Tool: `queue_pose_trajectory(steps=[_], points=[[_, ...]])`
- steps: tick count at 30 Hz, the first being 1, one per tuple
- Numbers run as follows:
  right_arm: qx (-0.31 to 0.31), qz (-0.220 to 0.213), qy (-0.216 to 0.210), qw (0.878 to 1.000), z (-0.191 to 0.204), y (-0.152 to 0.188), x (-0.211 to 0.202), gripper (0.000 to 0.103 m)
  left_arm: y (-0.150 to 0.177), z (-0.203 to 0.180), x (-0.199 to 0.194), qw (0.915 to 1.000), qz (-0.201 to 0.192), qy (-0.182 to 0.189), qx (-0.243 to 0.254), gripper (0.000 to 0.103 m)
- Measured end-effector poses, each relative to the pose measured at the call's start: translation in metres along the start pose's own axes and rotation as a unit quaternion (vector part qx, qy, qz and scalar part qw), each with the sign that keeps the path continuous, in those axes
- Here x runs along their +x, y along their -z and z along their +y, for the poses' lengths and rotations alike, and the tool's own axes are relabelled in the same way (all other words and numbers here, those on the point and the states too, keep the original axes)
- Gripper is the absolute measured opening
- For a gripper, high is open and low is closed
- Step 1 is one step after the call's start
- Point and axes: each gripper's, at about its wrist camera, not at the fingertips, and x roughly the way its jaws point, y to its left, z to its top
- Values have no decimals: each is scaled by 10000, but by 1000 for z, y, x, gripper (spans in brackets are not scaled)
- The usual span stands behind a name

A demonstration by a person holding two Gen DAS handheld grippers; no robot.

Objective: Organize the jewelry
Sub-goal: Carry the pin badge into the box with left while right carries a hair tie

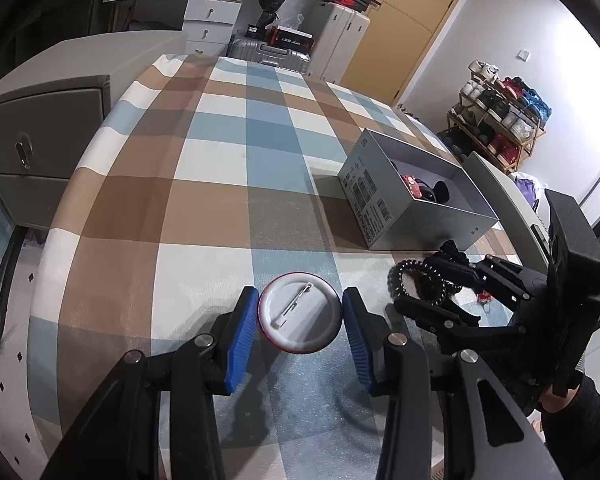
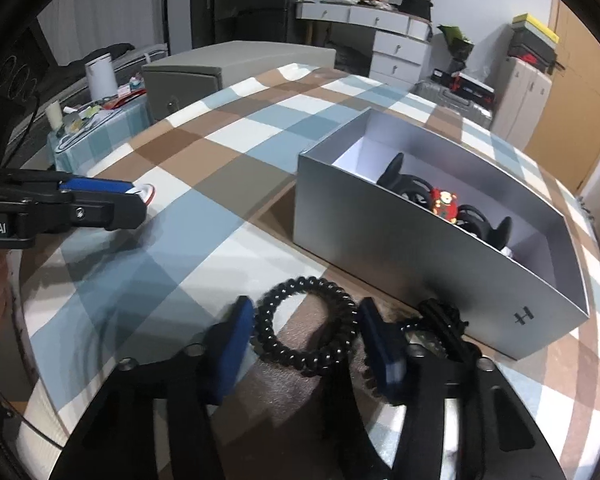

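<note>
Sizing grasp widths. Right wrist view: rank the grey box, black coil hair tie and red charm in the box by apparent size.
1. grey box, clearly largest.
2. black coil hair tie, lying between the open right gripper fingers; close to the lens, so it looks enlarged.
3. red charm, smallest, lying farther off.

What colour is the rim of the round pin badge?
Red rim on the pin badge, white back facing up; clearest in the left wrist view.

glossy metal badge back [image 1: 300,312], matt checked cloth [image 1: 220,184], matt grey card box [image 2: 420,248].
</note>
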Motion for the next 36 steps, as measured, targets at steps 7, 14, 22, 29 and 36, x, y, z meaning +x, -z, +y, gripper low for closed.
queue_pose_trajectory(steps=[7, 14, 22, 29, 36], points=[[-110, -169, 67, 9998, 3, 2, -6, 41, -1, 1, -2, 10000, -17, -39, -1, 37], [201, -830, -316, 9958, -8, 1, -33, 41, -6, -7, -7, 9999, -78, -67, 31, 37], [718, -1406, -732, 9847, -33, -1, -65, 41, -27, -22, -11, 9995, -189, -88, 220, 37], [913, -1803, -656, 9772, -63, -6, -91, 41, -58, -55, -5, 9974, -395, 83, 593, 37], [1056, -1967, -519, 9734, -98, -14, -101, 41, -81, -92, 20, 9939, -383, 351, 974, 37]])
